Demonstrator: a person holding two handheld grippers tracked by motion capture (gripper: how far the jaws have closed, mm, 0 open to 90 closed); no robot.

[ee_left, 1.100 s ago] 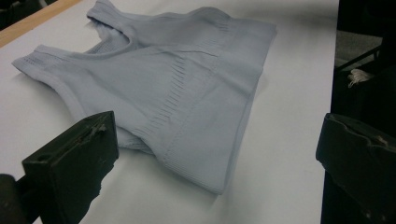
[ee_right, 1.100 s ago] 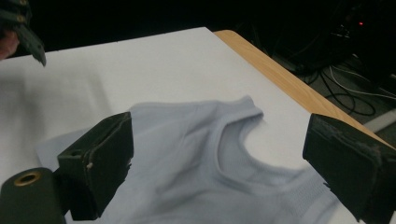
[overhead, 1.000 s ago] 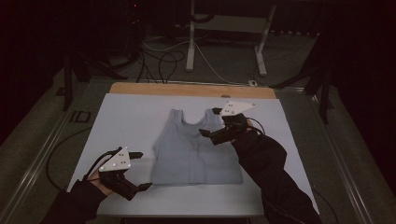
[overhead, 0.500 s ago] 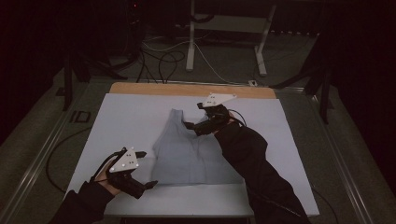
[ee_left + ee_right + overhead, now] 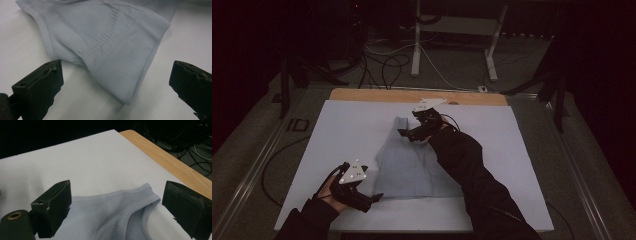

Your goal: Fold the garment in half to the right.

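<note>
Nearest you, your left hand-held gripper (image 5: 374, 196) lies low at the near left of the counter (image 5: 337, 130), its jaws spread wide and holding nothing. In the left gripper view, the folded near corner of the pale grey tank top (image 5: 107, 47) sits between the two open jaws, apart from both.

The tank top (image 5: 409, 165) lies flat at the middle of the white counter, hem toward you and straps away. Your right sleeve (image 5: 472, 175) crosses over its right half.

Farther off, your right hand-held gripper (image 5: 406, 134) sits at the strap end of the garment, jaws also wide apart and empty. In the right gripper view, one strap and the mesh-lined neckline (image 5: 140, 202) lie between its jaws.

Beyond the garment, the counter's wooden far edge (image 5: 412, 95) runs across, with cables (image 5: 382, 65) on the floor behind.
</note>
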